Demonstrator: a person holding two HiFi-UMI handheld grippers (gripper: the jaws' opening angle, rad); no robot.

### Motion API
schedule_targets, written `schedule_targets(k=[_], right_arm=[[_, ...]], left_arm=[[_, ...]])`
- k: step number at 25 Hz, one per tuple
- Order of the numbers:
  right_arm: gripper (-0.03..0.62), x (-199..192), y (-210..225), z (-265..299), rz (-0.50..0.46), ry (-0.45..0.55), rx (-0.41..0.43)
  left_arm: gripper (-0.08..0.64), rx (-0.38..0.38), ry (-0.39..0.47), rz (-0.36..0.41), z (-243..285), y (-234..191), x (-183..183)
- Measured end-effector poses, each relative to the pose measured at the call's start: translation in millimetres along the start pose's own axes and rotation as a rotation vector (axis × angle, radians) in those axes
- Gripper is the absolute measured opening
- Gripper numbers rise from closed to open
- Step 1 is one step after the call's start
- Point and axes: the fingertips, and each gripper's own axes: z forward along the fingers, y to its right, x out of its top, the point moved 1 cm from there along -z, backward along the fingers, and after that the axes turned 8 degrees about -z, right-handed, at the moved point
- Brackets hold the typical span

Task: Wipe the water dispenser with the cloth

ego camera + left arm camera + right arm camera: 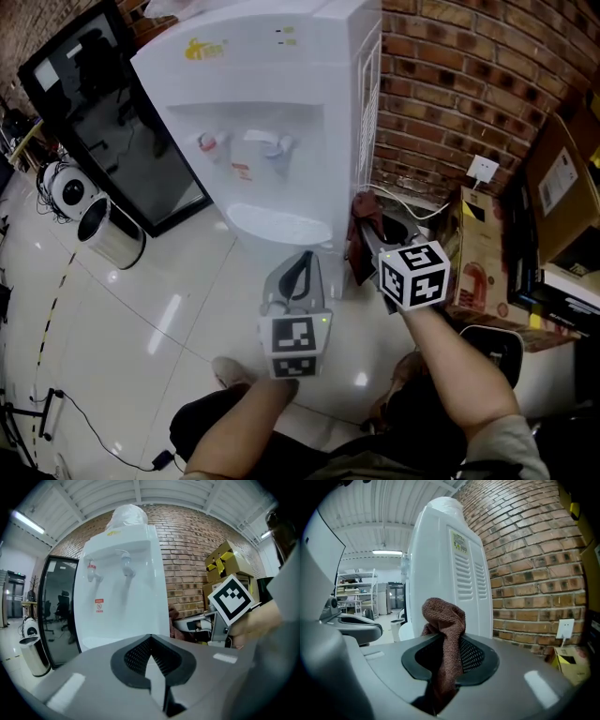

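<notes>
The white water dispenser (272, 84) stands against the brick wall, with two taps and a drip tray on its front. My right gripper (368, 239) is shut on a brown cloth (362, 225), low beside the dispenser's right side panel. In the right gripper view the cloth (446, 620) bunches up between the jaws of that gripper (445, 644), with the vented side of the dispenser (440, 569) just ahead. My left gripper (303, 262) hovers low in front of the drip tray. Its jaws (149, 641) meet at the tips with nothing between them, facing the dispenser (122, 592).
A brick wall (450, 84) with a white socket (483, 169) and cable runs behind and to the right. Cardboard boxes (562, 178) are stacked at the right. A dark glass panel (122, 122) and a silver bin (108, 236) stand at the left on the glossy tiled floor.
</notes>
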Motion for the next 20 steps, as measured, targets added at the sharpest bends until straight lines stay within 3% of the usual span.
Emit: schedule_targets(k=[8, 14, 20], right_arm=[[0.097, -90.0, -5.1, 20.6, -0.021, -0.199, -0.009], [0.097, -139.3, -10.7, 34.7, -0.038, -0.295, 0.021], [0.098, -175.9, -13.8, 44.3, -0.01, -0.392, 0.062]], left_arm=[[0.0, -0.013, -0.073, 0.074, 16.7, 11.6, -64.9], [0.0, -0.038, -0.171, 0.082, 27.8, 16.0, -119.9], [0.0, -0.015, -0.278, 0.059, 41.1, 8.9, -159.6]])
